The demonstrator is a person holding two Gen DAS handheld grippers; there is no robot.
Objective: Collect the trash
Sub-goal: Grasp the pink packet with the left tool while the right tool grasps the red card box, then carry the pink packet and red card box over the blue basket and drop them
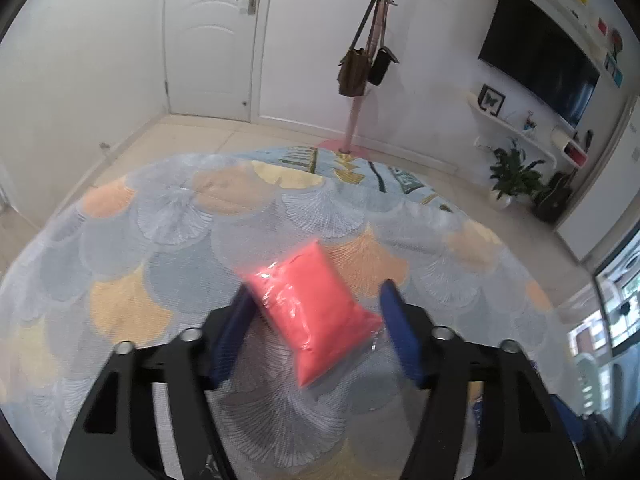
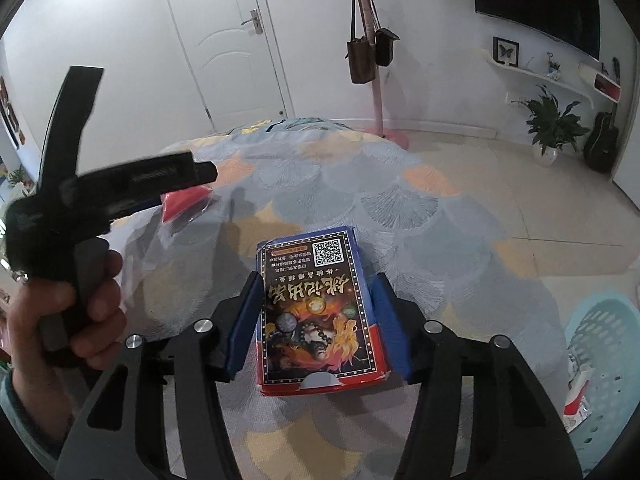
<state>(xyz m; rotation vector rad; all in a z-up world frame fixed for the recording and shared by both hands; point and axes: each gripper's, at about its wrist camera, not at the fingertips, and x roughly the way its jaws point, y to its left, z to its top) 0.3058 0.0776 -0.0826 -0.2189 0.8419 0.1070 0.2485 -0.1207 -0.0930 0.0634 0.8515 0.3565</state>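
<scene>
Right claw clamps card box.

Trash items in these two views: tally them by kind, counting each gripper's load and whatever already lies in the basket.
Red plastic packets: 1, between the left gripper's fingers
Printed card boxes: 1, between the right gripper's fingers
Wrappers in the teal basket: 1 visible; more cannot be told
Total: 3
</scene>
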